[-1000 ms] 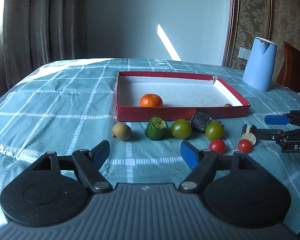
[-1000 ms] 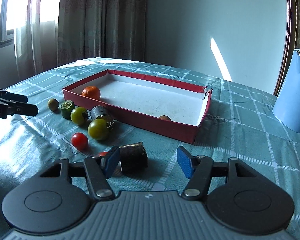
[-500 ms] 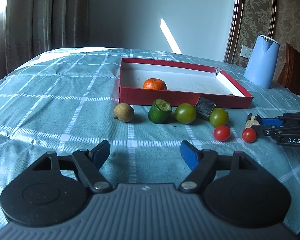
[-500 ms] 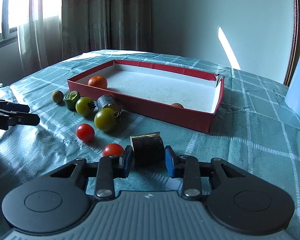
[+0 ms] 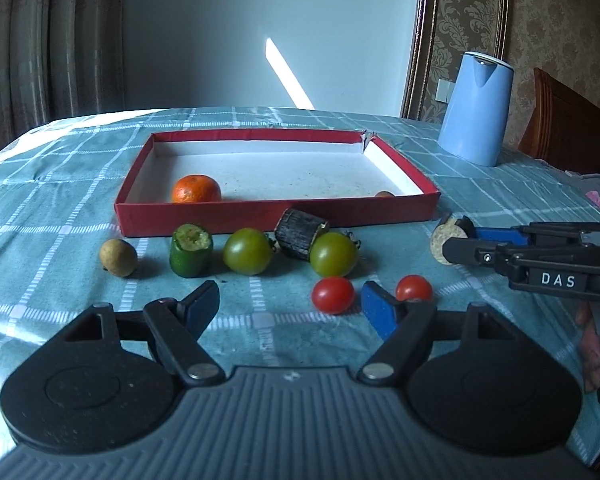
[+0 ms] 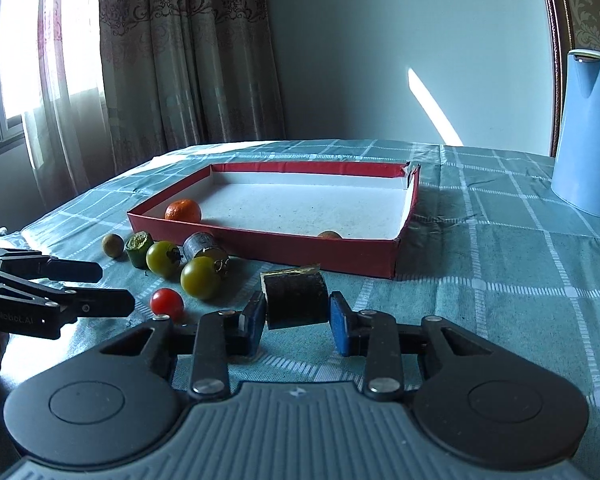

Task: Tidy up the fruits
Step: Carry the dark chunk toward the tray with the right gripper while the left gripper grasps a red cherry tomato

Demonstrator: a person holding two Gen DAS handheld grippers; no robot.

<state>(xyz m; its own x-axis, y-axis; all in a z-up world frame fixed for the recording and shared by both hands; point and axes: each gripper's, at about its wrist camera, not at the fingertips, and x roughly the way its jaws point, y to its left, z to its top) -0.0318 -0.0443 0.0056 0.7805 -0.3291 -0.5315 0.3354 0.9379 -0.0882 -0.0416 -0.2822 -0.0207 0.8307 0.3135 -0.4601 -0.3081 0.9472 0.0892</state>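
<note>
A dark chunk (image 6: 296, 300) is being held between the blue pads of the right gripper (image 6: 297, 318), which are pressed on its two flat ends. It is a short round log, and its long way is lying flat, pointing from one pad across to the other. In the left view its pale cut end (image 5: 446, 240) is being shown toward the camera. It is being held in front of the near right corner of the red box (image 6: 396, 248), outside it.

The fingers of the left gripper (image 5: 290, 306) are being kept wide apart, with nothing between them.

An orange (image 5: 196, 189) is lying inside the box by the near wall, at the left. A small brown fruit (image 6: 329, 235) is lying inside too, by the near right corner.

On the cloth (image 5: 60, 208), in front of the box, a row is sitting: a tan ball (image 5: 118, 257), a green stub (image 5: 191, 255) standing up, two green tomatoes (image 5: 248, 251), and another dark chunk (image 5: 300, 238) lying tilted between them. Two red tomatoes (image 5: 333, 295) are sitting nearer. A blue jug (image 5: 474, 124) is standing far right.
</note>
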